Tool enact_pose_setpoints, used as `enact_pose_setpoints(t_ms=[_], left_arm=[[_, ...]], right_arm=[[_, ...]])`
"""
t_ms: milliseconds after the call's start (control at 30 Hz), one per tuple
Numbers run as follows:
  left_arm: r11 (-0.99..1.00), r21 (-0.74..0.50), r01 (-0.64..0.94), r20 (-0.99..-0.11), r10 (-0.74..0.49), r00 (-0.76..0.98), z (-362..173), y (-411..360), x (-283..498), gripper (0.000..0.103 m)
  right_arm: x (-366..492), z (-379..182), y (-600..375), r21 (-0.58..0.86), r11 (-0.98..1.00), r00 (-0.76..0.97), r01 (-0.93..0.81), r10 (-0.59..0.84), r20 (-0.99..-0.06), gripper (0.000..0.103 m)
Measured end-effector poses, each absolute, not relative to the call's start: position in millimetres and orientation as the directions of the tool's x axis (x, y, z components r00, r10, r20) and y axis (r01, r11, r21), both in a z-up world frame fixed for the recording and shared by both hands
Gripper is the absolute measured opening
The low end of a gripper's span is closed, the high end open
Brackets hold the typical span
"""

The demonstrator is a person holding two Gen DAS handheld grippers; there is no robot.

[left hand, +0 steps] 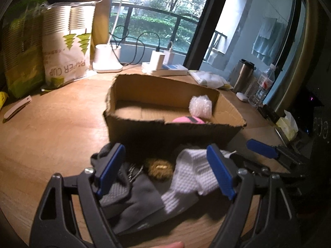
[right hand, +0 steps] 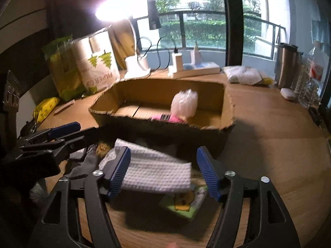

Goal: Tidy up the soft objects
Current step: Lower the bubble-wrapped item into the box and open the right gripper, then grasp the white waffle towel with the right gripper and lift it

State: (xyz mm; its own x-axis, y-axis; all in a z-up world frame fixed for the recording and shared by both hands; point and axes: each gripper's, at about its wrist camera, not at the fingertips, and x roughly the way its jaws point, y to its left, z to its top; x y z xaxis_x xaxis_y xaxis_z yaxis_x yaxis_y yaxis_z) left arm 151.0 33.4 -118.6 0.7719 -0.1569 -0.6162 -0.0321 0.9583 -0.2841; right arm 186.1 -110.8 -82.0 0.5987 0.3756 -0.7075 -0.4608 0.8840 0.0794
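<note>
White waffle-knit cloth [right hand: 157,173], rumpled, beside grey cloth [left hand: 134,194].

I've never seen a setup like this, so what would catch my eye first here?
Probably the open cardboard box mid-table, holding a bubble-wrap ball and something pink. In front of it lies a heap of cloths, with two blue-tipped, open grippers, left and right, over it. A bright lamp glares behind.
</note>
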Motion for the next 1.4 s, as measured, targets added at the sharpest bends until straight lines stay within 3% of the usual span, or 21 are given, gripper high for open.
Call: enact_pose_setpoints(t_ms=[633,700,767,867,900,1033,1400], left_arm=[[0.948,-0.302,-0.098,-0.63,-0.121,0.767,-141,74,125,0.083],[0.948,-0.304,-0.097,-0.631,-0.124,0.766,-142,74,126,0.083],[0.949,-0.302,-0.092,-0.633,-0.128,0.763,-142,72,126,0.083],[0.952,-0.295,-0.081,-0.637,-0.133,0.76,-142,66,127,0.083],[0.953,-0.292,-0.078,-0.637,-0.133,0.759,-141,64,127,0.083],[0.959,-0.276,-0.071,-0.641,-0.128,0.757,-138,56,128,0.083],[0.976,-0.216,0.025,-0.644,-0.162,0.748,-128,4,141,0.083]], right_arm=[[179,-116,-59,0.027,0.86,0.535,-0.51,0.342,-0.772,0.073],[179,-117,-60,0.023,0.86,0.537,-0.509,0.339,-0.773,0.065],[180,-117,-60,0.023,0.859,0.534,-0.511,0.338,-0.775,0.045],[180,-120,-64,0.047,0.851,0.511,-0.524,0.357,-0.782,0.028],[180,-120,-64,0.044,0.848,0.51,-0.528,0.358,-0.782,0.018],[173,-113,-69,0.05,0.839,0.528,-0.541,0.386,-0.756,0.012],[169,-61,-130,0.068,0.876,0.661,-0.478,0.41,-0.629,0.011]])
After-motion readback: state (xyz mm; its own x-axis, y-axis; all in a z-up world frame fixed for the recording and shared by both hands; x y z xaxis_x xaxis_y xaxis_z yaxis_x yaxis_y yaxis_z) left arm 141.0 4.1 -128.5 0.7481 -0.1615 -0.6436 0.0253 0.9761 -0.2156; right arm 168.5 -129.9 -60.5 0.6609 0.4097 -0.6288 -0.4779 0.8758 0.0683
